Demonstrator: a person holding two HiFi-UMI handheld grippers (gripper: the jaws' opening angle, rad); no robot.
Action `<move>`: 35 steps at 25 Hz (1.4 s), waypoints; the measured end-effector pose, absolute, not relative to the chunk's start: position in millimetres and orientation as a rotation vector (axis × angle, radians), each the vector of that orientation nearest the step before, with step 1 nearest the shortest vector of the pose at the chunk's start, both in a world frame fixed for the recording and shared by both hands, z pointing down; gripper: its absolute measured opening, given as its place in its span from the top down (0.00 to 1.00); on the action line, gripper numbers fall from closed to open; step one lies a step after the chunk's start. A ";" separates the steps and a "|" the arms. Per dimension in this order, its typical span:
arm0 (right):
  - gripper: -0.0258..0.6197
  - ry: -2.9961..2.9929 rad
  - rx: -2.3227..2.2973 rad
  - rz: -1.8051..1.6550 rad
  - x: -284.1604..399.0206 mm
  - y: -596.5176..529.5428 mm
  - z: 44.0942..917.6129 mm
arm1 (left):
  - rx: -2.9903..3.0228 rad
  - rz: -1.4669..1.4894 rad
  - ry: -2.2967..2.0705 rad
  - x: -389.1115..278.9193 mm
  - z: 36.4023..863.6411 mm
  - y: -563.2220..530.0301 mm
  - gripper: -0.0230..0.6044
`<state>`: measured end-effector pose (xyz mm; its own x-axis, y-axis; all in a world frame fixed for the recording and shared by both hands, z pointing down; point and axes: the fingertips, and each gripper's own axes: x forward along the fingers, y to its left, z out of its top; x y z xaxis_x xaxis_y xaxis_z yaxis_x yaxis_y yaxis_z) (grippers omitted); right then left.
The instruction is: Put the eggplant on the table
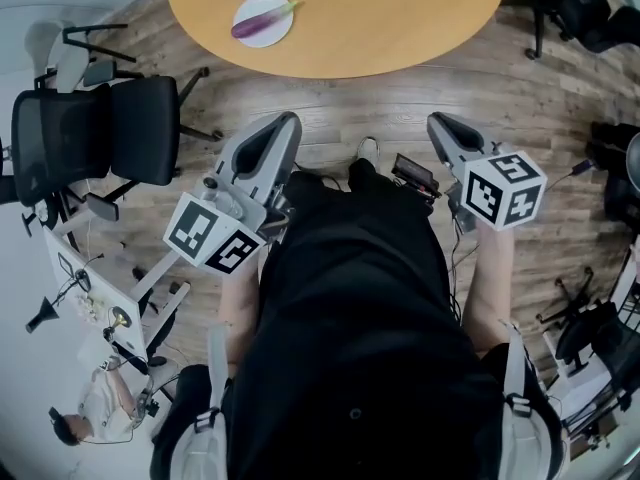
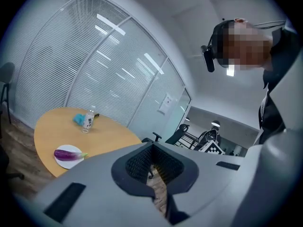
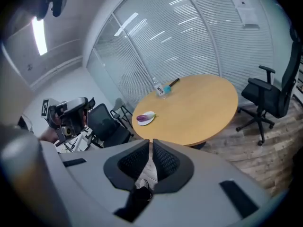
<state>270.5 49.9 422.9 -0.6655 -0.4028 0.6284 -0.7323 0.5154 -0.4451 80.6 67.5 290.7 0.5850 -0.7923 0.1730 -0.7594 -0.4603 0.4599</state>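
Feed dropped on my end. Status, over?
Left gripper and right gripper shut, empty, short of the round wooden table. Purple eggplant lies on small white plate near table edge. Black office chair at left, off the line.

Head view looks steeply down over person's torso [image 1: 350, 348], w/ round table [image 1: 400, 28] far off at frame top. Left gripper view faces approx level, table low-left & well apart; right gripper view tilts down, table mid-frame, also distant. All 3 share table w/ plate [image 1: 272, 36].
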 end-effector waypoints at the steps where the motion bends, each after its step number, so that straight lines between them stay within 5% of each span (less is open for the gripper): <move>1: 0.93 -2.325 0.904 0.975 260.0 51.9 420.4 | 2.321 -0.096 -1.239 77.4 289.6 70.7 0.94; 17: 0.93 -2.710 0.583 0.778 164.7 104.0 331.2 | 2.280 -0.157 -1.253 37.5 297.3 137.2 0.95; 35: 0.93 -2.717 0.534 0.644 147.6 113.3 317.5 | 2.277 -0.128 -1.252 31.8 302.8 155.1 0.94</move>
